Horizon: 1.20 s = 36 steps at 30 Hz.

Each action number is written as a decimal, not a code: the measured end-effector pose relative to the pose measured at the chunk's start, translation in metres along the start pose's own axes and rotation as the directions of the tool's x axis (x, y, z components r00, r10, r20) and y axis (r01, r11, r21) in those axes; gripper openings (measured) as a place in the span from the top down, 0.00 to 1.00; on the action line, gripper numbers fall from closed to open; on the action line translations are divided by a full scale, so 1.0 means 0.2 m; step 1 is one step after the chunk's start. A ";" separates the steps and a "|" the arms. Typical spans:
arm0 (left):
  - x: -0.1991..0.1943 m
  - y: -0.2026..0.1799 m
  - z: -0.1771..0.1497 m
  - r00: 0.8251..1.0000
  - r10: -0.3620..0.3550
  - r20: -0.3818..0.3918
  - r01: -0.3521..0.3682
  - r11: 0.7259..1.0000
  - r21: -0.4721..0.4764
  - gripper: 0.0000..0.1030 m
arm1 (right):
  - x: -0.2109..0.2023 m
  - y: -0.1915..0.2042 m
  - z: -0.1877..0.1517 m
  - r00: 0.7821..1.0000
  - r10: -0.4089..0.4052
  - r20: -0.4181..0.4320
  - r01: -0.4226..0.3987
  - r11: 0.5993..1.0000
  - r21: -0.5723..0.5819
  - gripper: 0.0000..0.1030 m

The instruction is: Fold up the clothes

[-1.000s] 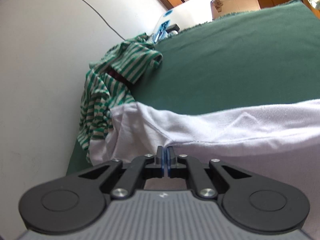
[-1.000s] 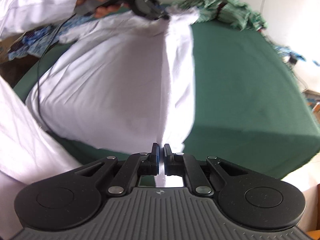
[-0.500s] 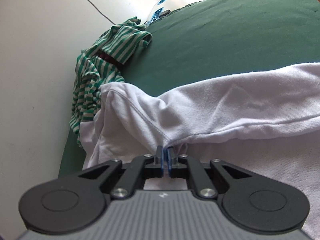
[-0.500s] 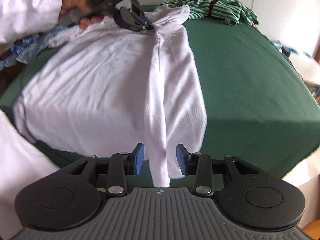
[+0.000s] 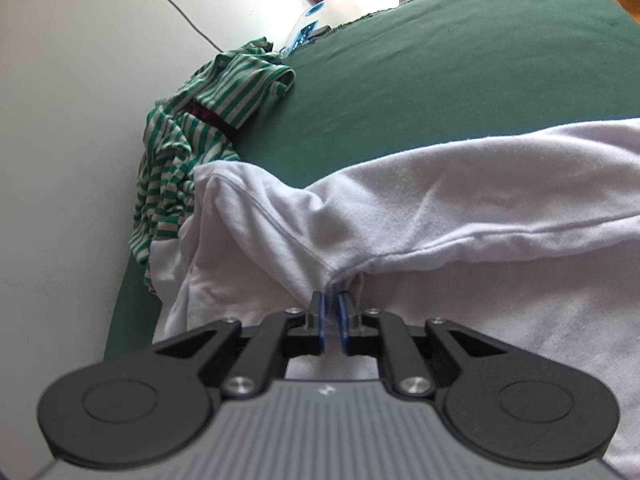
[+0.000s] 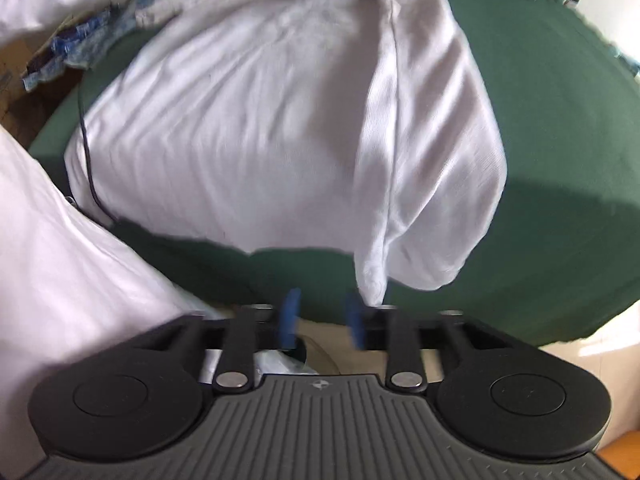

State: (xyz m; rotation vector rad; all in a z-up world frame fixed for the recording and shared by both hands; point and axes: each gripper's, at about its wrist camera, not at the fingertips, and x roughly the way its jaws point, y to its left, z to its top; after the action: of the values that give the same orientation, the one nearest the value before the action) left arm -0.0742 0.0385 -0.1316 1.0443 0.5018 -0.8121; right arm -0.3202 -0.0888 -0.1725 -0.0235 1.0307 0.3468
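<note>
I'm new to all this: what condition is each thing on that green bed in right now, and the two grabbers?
White shirt: spread on the cover, one side folded over, wrinkled.
Striped shirt: crumpled heap against the wall, unfolded.
Green cover: flat.
Left gripper: fingers just eased apart slightly, shirt fabric between them.
Right gripper: fingers apart, nothing between them, shirt hem just beside.

I saw a green-covered bed carrying the white shirt — spread across its near side — and a striped green garment crumpled at the wall-side edge.
</note>
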 end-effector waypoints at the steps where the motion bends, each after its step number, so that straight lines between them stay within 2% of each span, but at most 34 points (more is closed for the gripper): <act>1: -0.01 0.01 -0.01 1.000 -0.006 0.002 0.006 1.000 -0.013 0.86 | -0.06 -0.02 0.02 0.999 -0.003 0.048 0.002 1.000 0.028 0.79; 4: -0.01 0.03 -0.04 1.000 -0.001 -0.003 0.001 0.999 -0.039 0.85 | -0.14 -0.04 0.10 0.984 -0.057 0.168 0.046 0.997 0.065 0.76; 6: 0.00 0.04 -0.05 1.000 -0.002 -0.006 0.001 0.998 -0.056 0.85 | -0.09 -0.04 0.16 0.978 -0.078 0.193 0.068 0.996 0.062 0.73; 9: -0.02 0.04 -0.07 1.000 -0.011 -0.004 0.010 0.997 -0.080 0.85 | 0.01 -0.04 0.20 0.978 -0.099 0.185 0.091 0.995 0.051 0.74; 11: -0.04 0.05 -0.10 1.000 -0.019 -0.003 0.018 0.995 -0.096 0.81 | 0.01 -0.06 0.22 0.980 -0.089 0.180 0.080 0.995 0.057 0.80; 13: -0.08 0.06 -0.15 1.000 -0.025 -0.001 0.025 0.992 -0.125 0.80 | 0.00 -0.06 0.24 0.989 -0.005 0.151 -0.003 0.999 0.054 0.84; 15: -0.12 0.09 -0.20 0.999 -0.041 0.006 0.042 0.983 -0.180 0.79 | -0.04 -0.06 0.28 0.988 0.073 0.138 -0.079 0.996 0.039 0.85; 17: -0.15 0.15 -0.25 0.998 -0.057 0.023 0.061 0.959 -0.276 0.72 | -0.08 -0.07 0.34 0.980 0.031 0.198 -0.036 0.999 0.026 0.83; 19: -0.15 0.24 -0.27 0.997 -0.063 0.040 0.073 0.914 -0.399 0.70 | -0.08 -0.12 0.43 0.972 -0.003 0.234 -0.009 0.999 0.049 0.83; 21: -0.10 0.33 -0.27 0.997 -0.061 0.042 0.074 0.852 -0.519 0.71 | -0.04 -0.17 0.51 0.969 -0.028 0.245 0.018 0.999 0.044 0.83; 23: -0.04 0.42 -0.26 0.997 -0.066 0.041 0.077 0.775 -0.627 0.76 | 0.02 -0.20 0.60 0.970 -0.032 0.239 0.031 0.999 0.010 0.83; 27: 0.13 0.54 -0.29 0.999 -0.054 -0.003 0.032 0.620 -0.784 0.77 | 0.12 -0.21 0.74 0.975 0.005 0.222 0.012 0.997 -0.077 0.83; 29: 0.18 0.58 -0.31 0.999 -0.046 -0.020 0.009 0.561 -0.828 0.78 | 0.15 -0.22 0.78 0.974 0.036 0.222 -0.010 0.993 -0.117 0.83; 31: 0.22 0.61 -0.32 0.999 -0.043 -0.018 0.007 0.517 -0.856 0.78 | 0.19 -0.22 0.82 0.973 0.068 0.221 -0.034 0.987 -0.157 0.83; 36: 0.32 0.68 -0.28 1.000 -0.017 -0.017 -0.007 0.463 -0.886 0.71 | 0.27 -0.28 0.92 0.974 0.080 0.210 -0.026 0.968 -0.248 0.83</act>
State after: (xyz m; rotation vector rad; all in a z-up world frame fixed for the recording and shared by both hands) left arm 0.0738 0.1031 -0.1261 0.0418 0.8308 -0.4071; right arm -0.1259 -0.0941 -0.1308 -0.1761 0.7664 0.5127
